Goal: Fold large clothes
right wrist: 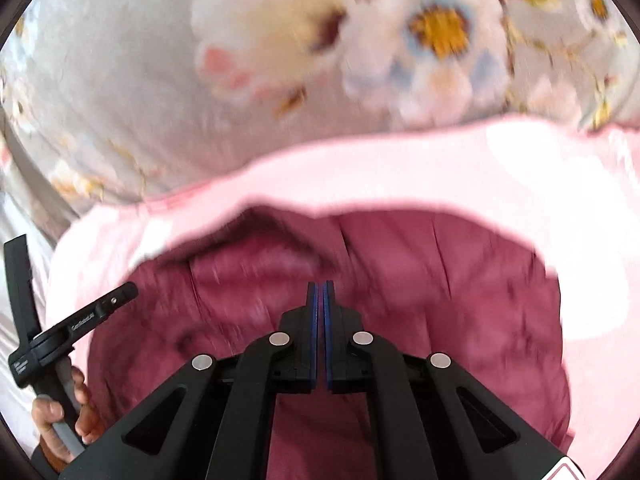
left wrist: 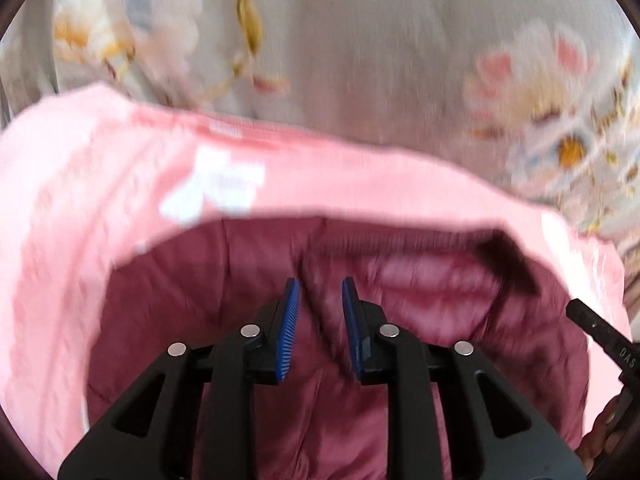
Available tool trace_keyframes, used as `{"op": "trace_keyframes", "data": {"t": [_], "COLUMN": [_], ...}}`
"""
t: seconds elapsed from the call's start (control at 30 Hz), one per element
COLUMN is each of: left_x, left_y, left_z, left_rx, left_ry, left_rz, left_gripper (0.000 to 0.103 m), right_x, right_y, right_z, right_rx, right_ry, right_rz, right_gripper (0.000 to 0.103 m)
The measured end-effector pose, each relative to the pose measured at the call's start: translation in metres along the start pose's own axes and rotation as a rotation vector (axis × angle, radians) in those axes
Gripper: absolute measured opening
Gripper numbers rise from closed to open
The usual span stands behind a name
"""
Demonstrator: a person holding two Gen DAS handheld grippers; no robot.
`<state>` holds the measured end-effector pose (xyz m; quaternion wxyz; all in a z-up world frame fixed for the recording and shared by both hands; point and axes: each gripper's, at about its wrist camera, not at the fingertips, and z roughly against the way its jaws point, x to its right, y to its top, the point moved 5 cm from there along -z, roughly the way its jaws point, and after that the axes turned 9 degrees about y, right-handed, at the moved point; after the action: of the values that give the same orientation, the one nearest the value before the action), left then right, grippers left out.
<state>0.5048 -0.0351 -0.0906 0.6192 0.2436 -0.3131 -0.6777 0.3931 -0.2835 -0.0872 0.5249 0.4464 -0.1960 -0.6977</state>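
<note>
Left wrist view: the left tool is seen spread apart, gripping nothing, over the dark-pink lining of a pink jacket laid on a floral bedsheet. Right wrist view: the right tool is pressed together over the lining with no cloth visibly caught, and the jacket is spread on the bedsheet.

Ahead of the left gripper, whose matt black plastic fingers carry ribbed blue pads, lies a pale pink cloth jacket with a slightly glossy, perhaps quilted, maroon lining on flower-printed cloth bedding.
</note>
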Motion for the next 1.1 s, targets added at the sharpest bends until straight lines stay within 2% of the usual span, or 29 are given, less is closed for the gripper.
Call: {"op": "trace_keyframes", "data": {"t": [0.1,0.17,0.2,0.27,0.33,0.4,0.47,0.5,0.53,0.63,0.87,1.1], "left_x": [0.015,0.022,0.023,0.025,0.023,0.018,0.015,0.014,0.014,0.017,0.022,0.024], "left_y": [0.035,0.048,0.048,0.038,0.023,0.010,-0.001,-0.004,-0.008,-0.018,-0.026,-0.023], "left_z": [-0.009,-0.027,-0.035,-0.060,-0.071,-0.073,-0.071,-0.070,-0.070,-0.071,-0.075,-0.076], "left_rx": [0.011,-0.024,-0.050,-0.153,-0.201,-0.189,-0.172,-0.166,-0.158,-0.123,-0.040,-0.028], "left_ry": [0.005,-0.003,-0.014,-0.047,-0.048,-0.038,-0.029,-0.025,-0.019,0.013,0.069,0.088], "left_rz": [0.025,0.052,0.062,0.088,0.073,0.023,-0.008,-0.017,-0.028,-0.079,-0.134,-0.152], "left_gripper": [0.023,0.024,0.024,0.024,0.023,0.023,0.023,0.023,0.023,0.024,0.024,0.024], "right_x": [-0.001,0.000,-0.003,-0.013,-0.020,-0.014,0.000,0.009,0.015,0.024,0.021,0.021], "right_y": [0.027,0.036,0.033,0.017,0.001,-0.010,-0.016,-0.020,-0.022,-0.029,-0.036,-0.036], "right_z": [-0.023,-0.047,-0.062,-0.081,-0.083,-0.076,-0.073,-0.070,-0.070,-0.070,-0.079,-0.080], "right_rx": [0.029,0.008,-0.033,-0.124,-0.160,-0.154,-0.161,-0.164,-0.164,-0.161,-0.126,-0.126], "right_ry": [0.000,-0.026,-0.023,-0.014,-0.047,-0.106,-0.126,-0.125,-0.121,-0.099,-0.123,-0.113], "right_rz": [-0.037,-0.049,-0.038,0.013,0.100,0.155,0.133,0.117,0.110,0.100,0.151,0.148], "right_gripper": [0.003,0.004,0.009,0.010,0.009,0.009,0.008,0.001,0.000,0.000,0.000,0.000]}}
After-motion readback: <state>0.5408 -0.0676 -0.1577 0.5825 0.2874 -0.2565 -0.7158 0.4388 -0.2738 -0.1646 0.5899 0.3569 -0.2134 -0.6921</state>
